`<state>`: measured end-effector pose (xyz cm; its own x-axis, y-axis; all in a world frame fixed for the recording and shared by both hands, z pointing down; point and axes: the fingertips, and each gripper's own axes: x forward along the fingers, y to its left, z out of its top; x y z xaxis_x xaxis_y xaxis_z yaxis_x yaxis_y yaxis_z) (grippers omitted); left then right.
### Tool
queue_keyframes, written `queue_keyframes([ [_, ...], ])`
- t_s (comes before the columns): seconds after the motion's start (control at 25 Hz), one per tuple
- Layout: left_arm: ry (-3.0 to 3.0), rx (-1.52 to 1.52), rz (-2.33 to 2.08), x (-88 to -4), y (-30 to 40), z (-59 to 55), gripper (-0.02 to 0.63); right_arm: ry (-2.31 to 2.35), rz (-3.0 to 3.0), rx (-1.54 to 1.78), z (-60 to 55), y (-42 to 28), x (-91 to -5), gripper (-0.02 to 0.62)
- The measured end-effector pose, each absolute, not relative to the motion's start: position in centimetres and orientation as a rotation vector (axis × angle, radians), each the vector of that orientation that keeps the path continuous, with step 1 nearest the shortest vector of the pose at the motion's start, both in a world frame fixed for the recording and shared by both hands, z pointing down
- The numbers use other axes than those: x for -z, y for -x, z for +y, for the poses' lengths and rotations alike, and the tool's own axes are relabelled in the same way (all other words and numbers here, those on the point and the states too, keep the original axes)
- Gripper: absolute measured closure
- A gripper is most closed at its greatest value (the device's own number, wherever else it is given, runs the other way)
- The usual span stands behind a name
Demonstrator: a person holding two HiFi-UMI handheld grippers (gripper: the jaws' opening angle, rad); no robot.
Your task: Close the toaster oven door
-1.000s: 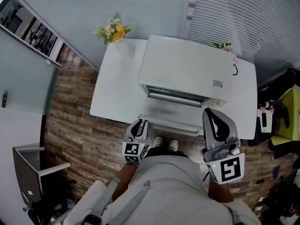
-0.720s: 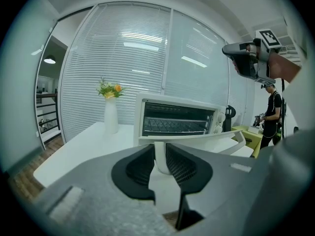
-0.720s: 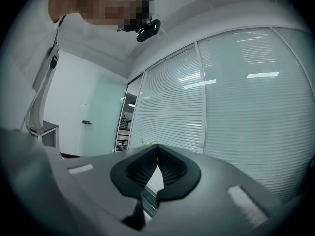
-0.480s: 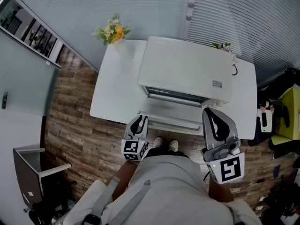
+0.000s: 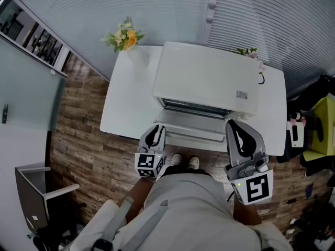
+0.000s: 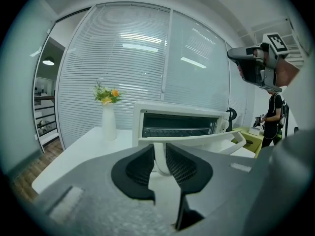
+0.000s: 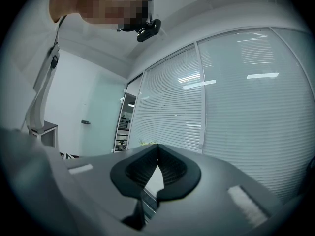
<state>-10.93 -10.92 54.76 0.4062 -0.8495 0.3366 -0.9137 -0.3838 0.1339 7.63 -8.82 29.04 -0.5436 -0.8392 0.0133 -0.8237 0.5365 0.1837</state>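
Note:
A white toaster oven (image 5: 209, 77) stands on a white table (image 5: 123, 103). Its door (image 5: 191, 129) hangs partly open, tilted up toward the front of the oven. My left gripper (image 5: 155, 135) is at the door's left front corner. In the left gripper view the jaws are shut on the left end of the white door handle (image 6: 197, 140), just above the left gripper (image 6: 160, 163). My right gripper (image 5: 236, 129) hovers at the oven's right front corner, touching nothing. In the right gripper view the right gripper (image 7: 157, 156) has its tips together and holds nothing.
A white vase of yellow flowers (image 5: 126, 35) stands on the table's far left corner, left of the oven. Window blinds (image 5: 157, 9) run behind the table. A cluttered yellow surface (image 5: 322, 124) lies to the right. The floor is wood planks (image 5: 78, 135).
My left gripper has moved up and toward the oven with the handle in it. The door has swung up and looks narrower from above. The right gripper has stayed put.

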Motion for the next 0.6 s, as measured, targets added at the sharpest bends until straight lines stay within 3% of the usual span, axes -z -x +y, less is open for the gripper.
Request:
queue_keyframes([
  [0.6,-2.367,-0.303,-1.510,-53.2,10.2,-13.2,0.522,-1.498,-2.659,0.154,-9.6,-7.9,-29.1,0.591],
])
